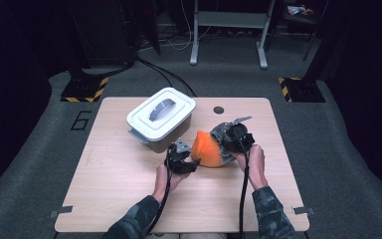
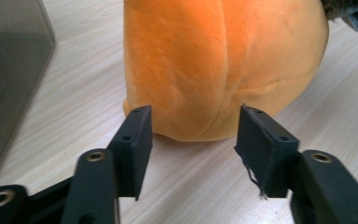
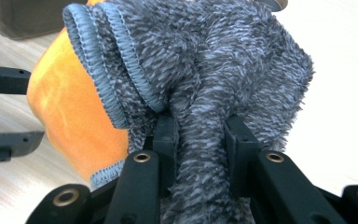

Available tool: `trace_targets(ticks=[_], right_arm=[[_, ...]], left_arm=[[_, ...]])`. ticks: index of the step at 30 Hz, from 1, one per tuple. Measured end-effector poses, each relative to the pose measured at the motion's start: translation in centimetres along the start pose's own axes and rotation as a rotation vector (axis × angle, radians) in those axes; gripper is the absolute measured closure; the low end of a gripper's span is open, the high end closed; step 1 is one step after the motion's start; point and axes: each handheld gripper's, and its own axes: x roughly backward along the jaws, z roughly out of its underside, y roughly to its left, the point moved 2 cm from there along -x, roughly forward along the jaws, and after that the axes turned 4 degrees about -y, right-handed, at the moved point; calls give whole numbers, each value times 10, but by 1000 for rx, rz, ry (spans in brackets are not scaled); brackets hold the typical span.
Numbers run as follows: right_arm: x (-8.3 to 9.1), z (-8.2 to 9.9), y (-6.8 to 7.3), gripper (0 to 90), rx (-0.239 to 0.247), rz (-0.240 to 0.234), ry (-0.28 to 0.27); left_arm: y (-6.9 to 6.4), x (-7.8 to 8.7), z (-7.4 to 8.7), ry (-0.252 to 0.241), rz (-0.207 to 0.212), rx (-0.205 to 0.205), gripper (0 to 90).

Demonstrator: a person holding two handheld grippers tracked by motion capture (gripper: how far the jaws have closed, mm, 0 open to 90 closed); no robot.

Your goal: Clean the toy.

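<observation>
An orange plush lump [image 1: 206,149] rests on the wooden table [image 1: 129,194], with a grey fuzzy cloth [image 1: 220,132] wrapped over its right end. My right gripper [image 3: 200,140] is shut on a bunched fold of that grey cloth [image 3: 205,60], and the cloth's stitched hem lies across the orange plush [image 3: 70,107]. My left gripper [image 2: 193,130] stands open just short of the orange plush [image 2: 223,60], with its pads apart and touching nothing. From above, the left gripper [image 1: 191,162] sits at the plush's left side and the right gripper [image 1: 225,144] at its right.
A white lidded box [image 1: 161,118] with a grey handle stands just behind and to the left of the plush. Its grey wall [image 2: 9,70] is close on the left of my left gripper. A small dark hole [image 1: 219,109] marks the table's far edge.
</observation>
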Motion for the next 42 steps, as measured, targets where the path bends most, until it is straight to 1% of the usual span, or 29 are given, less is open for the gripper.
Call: trace_targets(ticks=[1, 2, 3, 5, 6, 8, 10, 12, 13, 16, 18, 22, 23, 24, 25, 26, 27, 28, 29, 30, 31, 33, 34, 36, 37, 38, 40, 41, 42], right_arm=[[0, -1, 0, 703, -7, 1, 2], [-1, -1, -1, 703, -4, -1, 0], [-1, -2, 0, 703, -7, 0, -1], [-3, -2, -1, 703, -22, -13, -8], [-3, -2, -1, 703, -26, -17, -10], [-4, -2, -1, 704, -32, -21, -14], [-4, -2, -1, 704, -34, -20, -21], [-3, -1, -2, 704, -42, -26, -26], [-2, 0, -3, 704, -48, -27, -32], [1, 1, -6, 703, -64, -32, -46], [4, 2, -6, 703, -63, -31, -54], [12, 2, -6, 703, -57, -17, -75], [16, 1, -4, 703, -56, -11, -82], [20, -1, -2, 703, -43, -12, -86], [23, -3, 0, 703, -44, -15, -94], [25, -4, 2, 703, -36, -17, -98], [29, -7, 6, 703, -28, -20, -103], [31, -9, 10, 702, -13, -32, -108], [32, -11, 13, 702, -15, -44, -106], [33, -13, 18, 702, -7, -59, -108], [31, -15, 24, 701, 10, -68, -105], [27, -17, 32, 700, 19, -96, -105], [24, -18, 35, 700, 19, -103, -94], [15, -18, 42, 700, 37, -108, -79], [11, -18, 45, 700, 42, -100, -69], [7, -17, 46, 701, 48, -92, -67], [2, -16, 45, 701, 42, -96, -69], [2, -16, 46, 701, 33, -94, -65], [2, -16, 45, 701, 36, -98, -67]], left_arm=[[0, -1, 0, 2, -2, -14, 439], [-1, -2, -1, -6, -10, -23, 427], [-1, -3, -2, -9, -3, -37, 423], [-2, -7, -2, 1, -15, -58, 429], [-2, -9, -1, 11, 0, -59, 454], [-3, -13, 1, 5, -6, -72, 520], [-3, -13, 1, -1, -8, -76, 619], [-3, -14, 1, -12, -8, -63, 708], [-3, -14, 1, -9, -7, -58, 753], [-2, -12, -1, -11, 10, -44, 807], [-3, -11, -2, -16, 17, -41, 819], [-4, -5, -4, -16, 55, -8, 823], [-5, -3, -6, -20, 66, -6, 823], [-6, -1, -7, -17, 74, -3, 824], [-6, 1, -8, -18, 81, 3, 825], [-7, 3, -10, -20, 91, 3, 825], [-7, 6, -11, -24, 104, 13, 825], [-8, 7, -11, -20, 112, 17, 825], [-8, 8, -11, -22, 112, 16, 825], [-9, 9, -11, -24, 125, 32, 825], [-9, 9, -11, -23, 124, 36, 824], [-9, 9, -10, -22, 129, 33, 824], [-10, 8, -9, -16, 131, 34, 823], [-10, 8, -8, -3, 123, 32, 821], [-10, 6, -7, 2, 111, 23, 821], [-10, 5, -6, 8, 112, 29, 821], [-7, 4, -4, 8, 108, 44, 821], [-6, 3, -3, 7, 118, 57, 821], [-5, 3, -2, 8, 125, 74, 821]])
